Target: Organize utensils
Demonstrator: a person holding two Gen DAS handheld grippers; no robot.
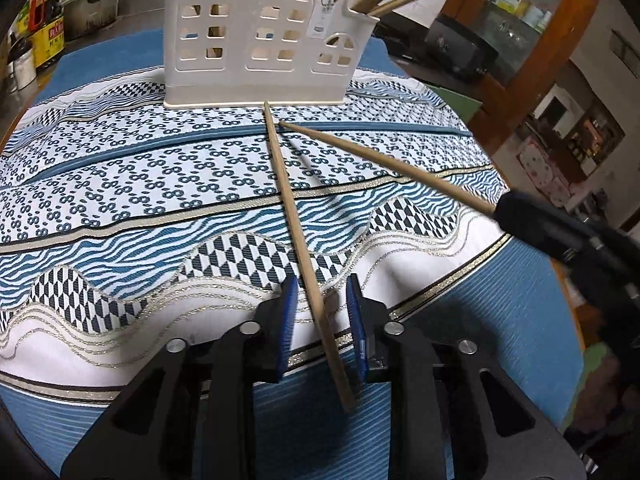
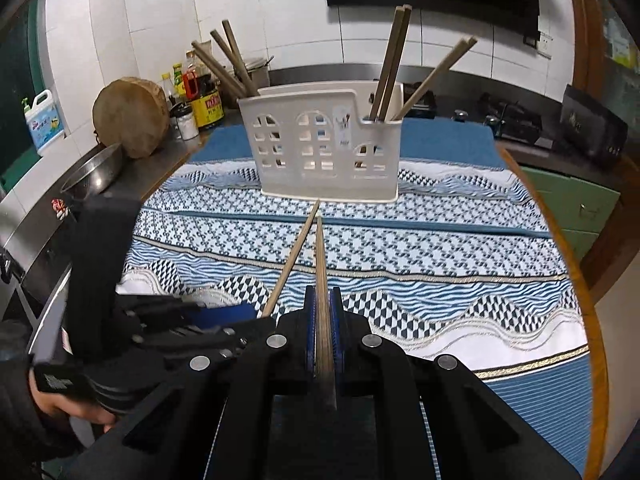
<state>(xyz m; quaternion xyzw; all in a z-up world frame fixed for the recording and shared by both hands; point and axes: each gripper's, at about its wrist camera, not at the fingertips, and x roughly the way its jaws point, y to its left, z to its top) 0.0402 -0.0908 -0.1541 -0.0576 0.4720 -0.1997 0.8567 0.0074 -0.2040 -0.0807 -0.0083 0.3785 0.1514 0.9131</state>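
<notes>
left gripper (image 1: 320,300) straddling a flat chopstick (image 1: 296,216) on the cloth (image 1: 120,200), pads not touching yet – long axis toward holder (image 1: 264,36); right gripper (image 2: 324,320) clamped on the other chopstick (image 2: 322,272).

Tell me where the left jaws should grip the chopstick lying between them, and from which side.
Grip the chopstick on its thicker near end, coming down from above with one jaw either side. It lies flat on the tablecloth, narrow tip towards the holder, already between the left gripper's open jaws.
</notes>
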